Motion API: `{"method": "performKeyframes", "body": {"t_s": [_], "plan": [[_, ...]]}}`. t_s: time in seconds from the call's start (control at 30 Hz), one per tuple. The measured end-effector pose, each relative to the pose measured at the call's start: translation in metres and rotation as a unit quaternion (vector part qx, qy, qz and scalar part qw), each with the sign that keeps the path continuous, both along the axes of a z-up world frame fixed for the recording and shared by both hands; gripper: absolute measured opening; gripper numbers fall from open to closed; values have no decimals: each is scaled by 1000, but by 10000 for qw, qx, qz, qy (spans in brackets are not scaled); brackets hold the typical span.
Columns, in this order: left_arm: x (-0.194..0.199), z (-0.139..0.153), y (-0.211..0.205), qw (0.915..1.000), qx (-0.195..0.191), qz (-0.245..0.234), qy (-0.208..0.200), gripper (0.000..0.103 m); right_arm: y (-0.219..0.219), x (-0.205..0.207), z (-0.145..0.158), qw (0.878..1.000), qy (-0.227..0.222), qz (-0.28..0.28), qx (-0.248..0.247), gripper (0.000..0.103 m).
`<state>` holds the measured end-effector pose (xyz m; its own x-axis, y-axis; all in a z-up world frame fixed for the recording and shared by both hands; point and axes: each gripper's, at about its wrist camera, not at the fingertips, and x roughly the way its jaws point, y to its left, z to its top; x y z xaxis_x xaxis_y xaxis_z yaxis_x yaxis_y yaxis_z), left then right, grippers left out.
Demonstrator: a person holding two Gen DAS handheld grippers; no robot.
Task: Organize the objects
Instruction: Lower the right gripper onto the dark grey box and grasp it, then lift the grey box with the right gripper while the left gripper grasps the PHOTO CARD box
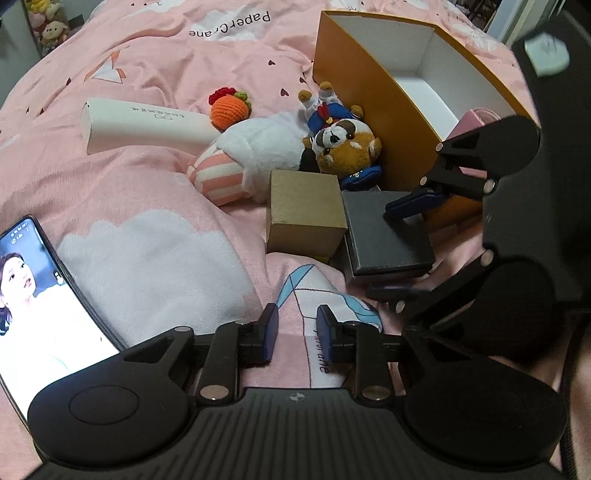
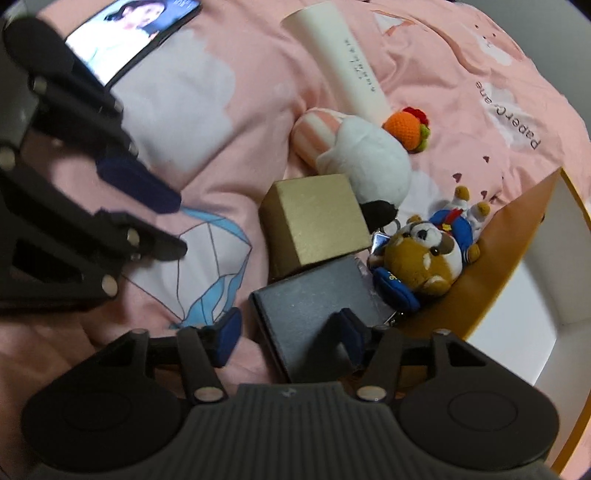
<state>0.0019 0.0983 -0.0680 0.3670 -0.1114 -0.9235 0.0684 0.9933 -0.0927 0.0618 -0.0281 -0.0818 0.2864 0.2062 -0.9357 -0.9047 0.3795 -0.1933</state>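
A black flat box (image 1: 384, 230) (image 2: 314, 306) lies on the pink bedspread beside a gold cube box (image 1: 304, 214) (image 2: 317, 218). My right gripper (image 2: 291, 332) (image 1: 400, 251) is open with its jaws on either side of the black box, not closed on it. My left gripper (image 1: 297, 336) (image 2: 162, 221) is open and empty over the bedspread. A brown bear plush (image 1: 341, 144) (image 2: 424, 258), a white plush (image 1: 255, 155) (image 2: 362, 162), an orange crochet fruit (image 1: 229, 109) (image 2: 406, 127) and a white tube (image 1: 144, 125) (image 2: 343, 59) lie nearby.
An open orange box with white inside (image 1: 410, 88) (image 2: 517, 273) stands right of the toys, with a pink item (image 1: 476, 122) inside. A lit phone (image 1: 40, 306) (image 2: 129, 37) lies on the bedspread at the left. Plush toys (image 1: 48, 22) sit on a far shelf.
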Motion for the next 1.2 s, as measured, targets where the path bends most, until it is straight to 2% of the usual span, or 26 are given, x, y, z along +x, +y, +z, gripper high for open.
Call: {"method": "performKeyframes", "body": {"t_s": [0.1,0.27,0.4,0.5,0.63,0.7,0.8,1.03,1.2], "plan": [[0,1,2,10000,-83,33,-13,31,4,-2,-7,9997,-177,68,-148,76],[-1,3,2,9999,-118,50,-37,31,12,-7,-20,9979,-513,181,-365,81],[-2,4,3,9998,-162,79,-46,31,13,-7,-26,9969,-615,204,-436,87],[-2,4,4,9998,-174,93,-56,31,14,-7,-29,9963,-704,207,-444,87],[-3,5,5,9997,-186,105,-78,31,11,-9,-26,9951,-909,129,-365,74],[-4,6,5,9996,-222,131,-88,31,8,-11,-20,9950,-963,81,-263,61],[-4,6,6,9993,-306,195,-112,31,3,-10,-3,9937,-1116,-50,-37,48],[-3,13,7,9974,-600,270,-302,31,-21,-2,40,9904,-921,-541,871,38],[6,15,0,9940,-1034,173,-319,31,-48,2,84,9749,-748,-1014,1837,37]]}}
